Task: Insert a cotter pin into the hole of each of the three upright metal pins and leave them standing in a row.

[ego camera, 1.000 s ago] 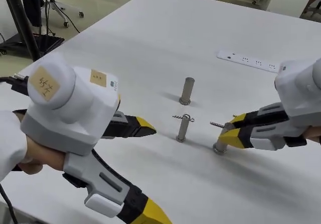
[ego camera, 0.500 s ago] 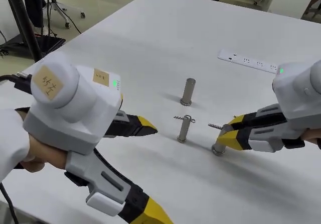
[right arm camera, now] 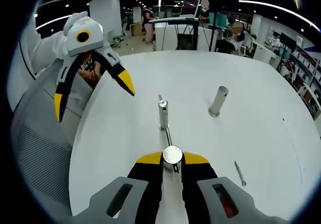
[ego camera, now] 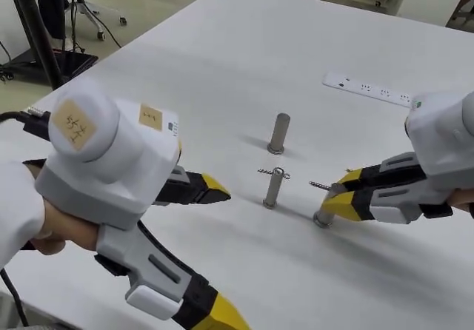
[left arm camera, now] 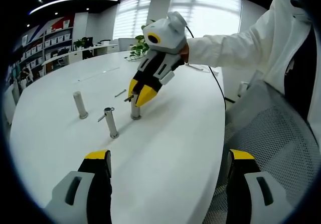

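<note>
While my right gripper (ego camera: 335, 197) pinches a cotter pin (ego camera: 320, 185) at the near pin (ego camera: 323, 217), mid-table (ego camera: 222, 64) well off the edges, I judge one done (middle pin (ego camera: 272, 189) cottered), far pin (ego camera: 278, 134) bare, spare cotter (right arm camera: 239, 173) lying by, left gripper (ego camera: 221, 256) spread wide.

lights: green dot lit half a second ago on the left gripper (ego camera: 233, 260) housing, left of centre, is dark now | green dot on the right gripper (ego camera: 337, 194) housing, right edge, also dark | frame: slight overall drift, camera move only
</note>
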Motion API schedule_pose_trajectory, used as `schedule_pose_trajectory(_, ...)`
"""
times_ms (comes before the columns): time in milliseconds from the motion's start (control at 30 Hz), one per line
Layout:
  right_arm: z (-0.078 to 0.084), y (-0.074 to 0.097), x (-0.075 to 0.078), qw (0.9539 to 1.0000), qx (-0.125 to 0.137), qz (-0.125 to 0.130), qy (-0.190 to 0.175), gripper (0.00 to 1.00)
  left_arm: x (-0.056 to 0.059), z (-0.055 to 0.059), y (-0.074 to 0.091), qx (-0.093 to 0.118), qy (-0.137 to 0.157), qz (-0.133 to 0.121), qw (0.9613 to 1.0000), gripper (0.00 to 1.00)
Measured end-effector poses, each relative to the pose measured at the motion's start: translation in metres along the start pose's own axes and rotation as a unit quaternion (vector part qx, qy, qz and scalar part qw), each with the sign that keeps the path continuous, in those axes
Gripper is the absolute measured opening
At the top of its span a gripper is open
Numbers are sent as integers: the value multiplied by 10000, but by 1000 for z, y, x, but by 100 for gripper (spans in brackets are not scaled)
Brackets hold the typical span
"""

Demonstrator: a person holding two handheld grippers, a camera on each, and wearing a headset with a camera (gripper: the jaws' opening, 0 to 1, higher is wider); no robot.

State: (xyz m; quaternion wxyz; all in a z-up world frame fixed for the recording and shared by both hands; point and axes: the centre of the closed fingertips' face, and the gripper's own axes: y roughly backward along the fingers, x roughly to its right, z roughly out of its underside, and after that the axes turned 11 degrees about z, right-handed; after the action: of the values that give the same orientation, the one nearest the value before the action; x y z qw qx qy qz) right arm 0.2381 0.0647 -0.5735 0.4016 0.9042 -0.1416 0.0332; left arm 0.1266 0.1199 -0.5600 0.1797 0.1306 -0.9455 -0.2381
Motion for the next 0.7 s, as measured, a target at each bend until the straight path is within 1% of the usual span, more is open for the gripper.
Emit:
schedule_pose_trajectory(33, 0, 0, 0, 10000, -2, -13, 49, 8, 1, 1, 0, -13, 12, 10, 10000, 95)
schedule_pose_trajectory(100, 0, 0, 0, 10000, -18, -37, 27, 8, 1, 2, 0, -37, 12, 18, 10000, 95)
schedule_pose_trajectory(200, 0, 0, 1, 9999, -71, -53, -138, 9, 2, 2, 0, -41, 29, 24, 10000, 95)
schedule_pose_trajectory(267, 0, 0, 1, 10000, -61, -40, -29, 9, 2, 2, 0, -41, 19, 14, 10000, 95)
schedule_pose_trajectory(367, 1, 0, 1, 9999, -75, -40, -60, 9, 1, 1, 0, -22, 29, 6, 10000, 95)
schedule_pose_trajectory(400, 1, -1, 1, 9999, -92, -29, -135, 9, 1, 1, 0, -16, 30, 5, 10000, 95)
schedule_pose_trajectory(433, 2, -1, 1, 9997, -162, 5, -191, 9, 1, 1, 0, -8, 49, 8, 10000, 95)
schedule_pose_trajectory(467, 6, -2, 1, 9996, -241, 34, -135, 10, 1, 1, 0, -6, 70, 21, 10000, 95)
schedule_pose_trajectory(500, 8, -3, 1, 9996, -254, 45, -88, 10, 1, 1, 0, -13, 73, 30, 10000, 95)
schedule_pose_trajectory(567, 8, -2, 1, 9996, -238, 53, -127, 13, 1, 1, 0, -28, 52, 20, 10000, 95)
schedule_pose_trajectory(600, 5, 0, 1, 9995, -181, 39, -261, 15, 1, 1, 0, -23, 54, 15, 10000, 95)
schedule_pose_trajectory(633, 4, 1, 2, 9994, -160, 51, -300, 18, 1, 0, 0, -6, 52, -2, 10000, 95)
schedule_pose_trajectory(700, 1, 7, 3, 9994, -124, 120, -301, 20, 0, -1, 2, 13, 50, -40, 10000, 95)
